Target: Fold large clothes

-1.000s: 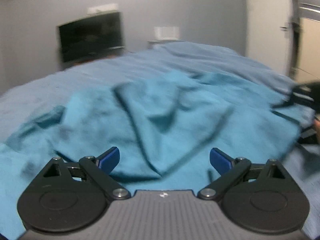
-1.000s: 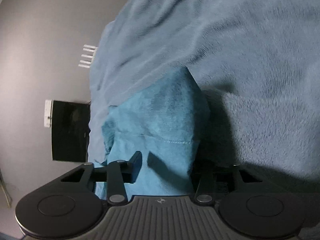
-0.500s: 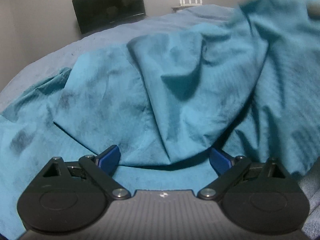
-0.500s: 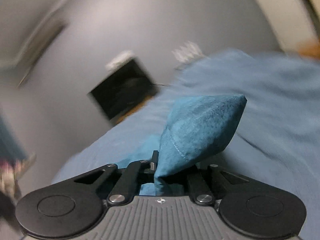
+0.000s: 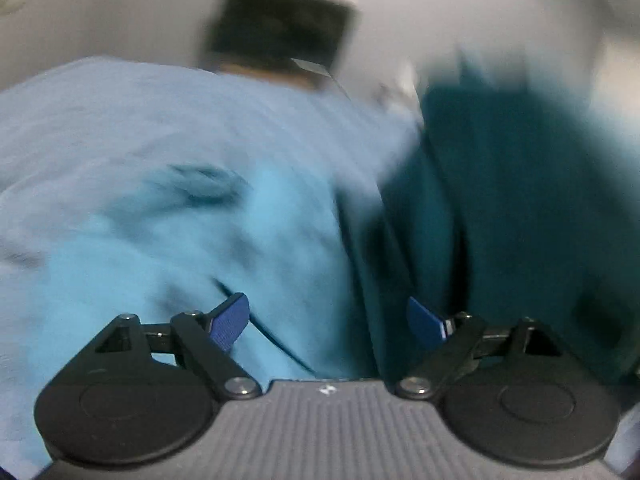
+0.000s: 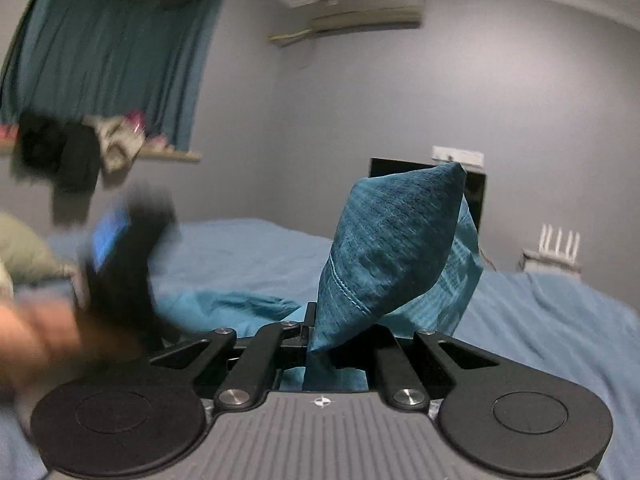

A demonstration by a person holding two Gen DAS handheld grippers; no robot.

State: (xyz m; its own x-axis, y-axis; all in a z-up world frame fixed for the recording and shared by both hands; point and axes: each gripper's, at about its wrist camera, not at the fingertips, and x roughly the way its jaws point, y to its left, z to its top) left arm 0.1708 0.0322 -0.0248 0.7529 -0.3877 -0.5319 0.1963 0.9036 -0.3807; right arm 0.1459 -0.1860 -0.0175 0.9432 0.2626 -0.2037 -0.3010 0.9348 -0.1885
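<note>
A teal garment lies partly on the bed, and its right part hangs lifted and dark in the blurred left wrist view. My left gripper hovers over it, jaws wide and closing, blue fingertips pressing on nothing. My right gripper is shut on a corner of the teal garment, which stands up in a peak above the jaws. In the right wrist view the left gripper shows as a blur at the left, held by a person's hand.
The bed's light blue cover spreads under everything. A dark screen stands against the grey back wall. Teal curtains, a shelf with clutter, an air conditioner and a white router are farther off.
The right gripper closed on the garment corner, rolled upright and rose, lifting the cloth off the bed. The left gripper swung sideways over the garment, its view now blurred, jaws slightly narrower.
</note>
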